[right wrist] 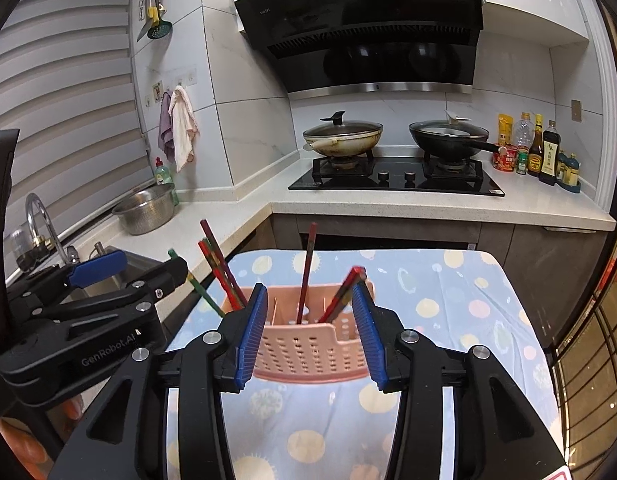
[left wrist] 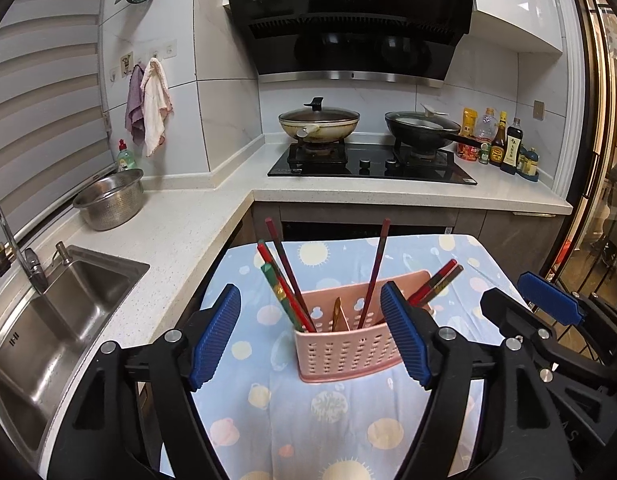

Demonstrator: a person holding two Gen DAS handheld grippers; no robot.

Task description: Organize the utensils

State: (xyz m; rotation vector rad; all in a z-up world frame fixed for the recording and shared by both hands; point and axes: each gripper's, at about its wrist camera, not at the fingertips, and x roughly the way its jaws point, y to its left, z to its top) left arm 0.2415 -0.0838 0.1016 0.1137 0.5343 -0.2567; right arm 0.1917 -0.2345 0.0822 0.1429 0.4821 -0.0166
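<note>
Small table (left wrist: 460, 248) w/ a light blue cloth (left wrist: 292, 412) over it, printed w/ suns & planets, set just in front of the kitchen counter. Pink perforated holder (left wrist: 340, 354) stands upright on the cloth near the middle, chopsticks (left wrist: 286, 284) sticking out. Cloth a bit wrinkled on the right side

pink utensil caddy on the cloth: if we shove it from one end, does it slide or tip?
The pink caddy looks like thin perforated plastic, so probably light. It sits on a wrinkled cloth, which may bunch and catch it. The chopsticks lean out well above the rim, so it could tip.
</note>
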